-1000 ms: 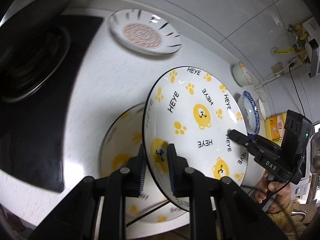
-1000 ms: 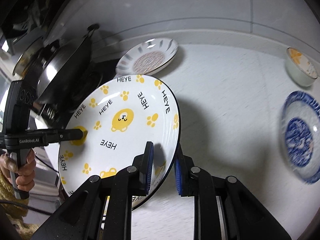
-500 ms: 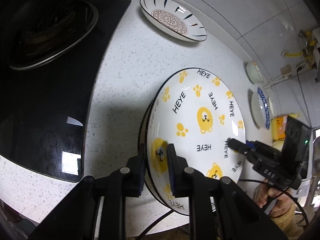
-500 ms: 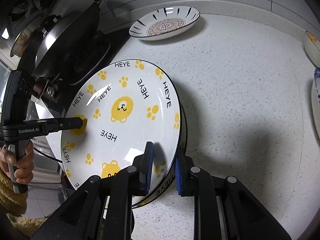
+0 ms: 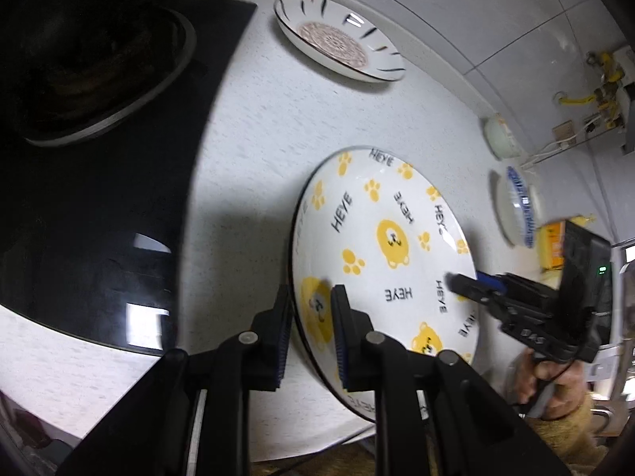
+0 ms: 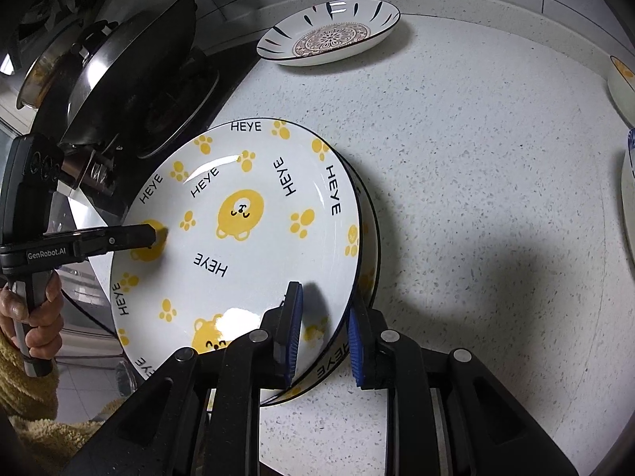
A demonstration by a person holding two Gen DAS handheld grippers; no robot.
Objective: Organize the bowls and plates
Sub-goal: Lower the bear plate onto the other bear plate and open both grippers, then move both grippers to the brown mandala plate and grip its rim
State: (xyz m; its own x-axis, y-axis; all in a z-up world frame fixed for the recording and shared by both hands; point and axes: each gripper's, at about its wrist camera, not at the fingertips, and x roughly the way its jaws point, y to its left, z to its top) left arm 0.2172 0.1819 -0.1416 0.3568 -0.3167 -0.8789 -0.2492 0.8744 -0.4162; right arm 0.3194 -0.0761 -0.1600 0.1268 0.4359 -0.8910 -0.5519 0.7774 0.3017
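Seen along the left hand-held gripper (image 5: 309, 333): blue-padded fingers (image 5: 282, 329) narrow and straddling the near rim of the bear plate (image 5: 393, 238), one finger under the rim and one over the yellow bear print; whether the pads press on the rim cannot be told; plate white with yellow paw prints and "HEYE" lettering, tilted up toward its right; black cooktop (image 5: 99, 198) to its left; striped plate (image 5: 337, 39) far ahead on the speckled white surface (image 5: 246, 127), well apart from the bear plate; small bowl (image 5: 500, 137) and blue-patterned plate (image 5: 514, 208) ahead and to its right, near the wall.

Seen along the right hand-held gripper (image 6: 323, 333): fingers (image 6: 293, 329) parted somewhat wider than the rim, one above the plate face and one outside the edge; grip likewise not to be told; bear plate (image 6: 238, 214) nested on a second plate (image 6: 367, 246) of the same pattern, whose black-edged rim shows just beyond and below it on the surface (image 6: 476, 158); left hand-held gripper (image 6: 152, 236) reaching in from the far side, tip over a yellow bear print, held in the person's hand (image 6: 31, 313); striped plate (image 6: 329, 33) far ahead near the wall; covered pan (image 6: 131, 63) on the cooktop ahead and to the left.
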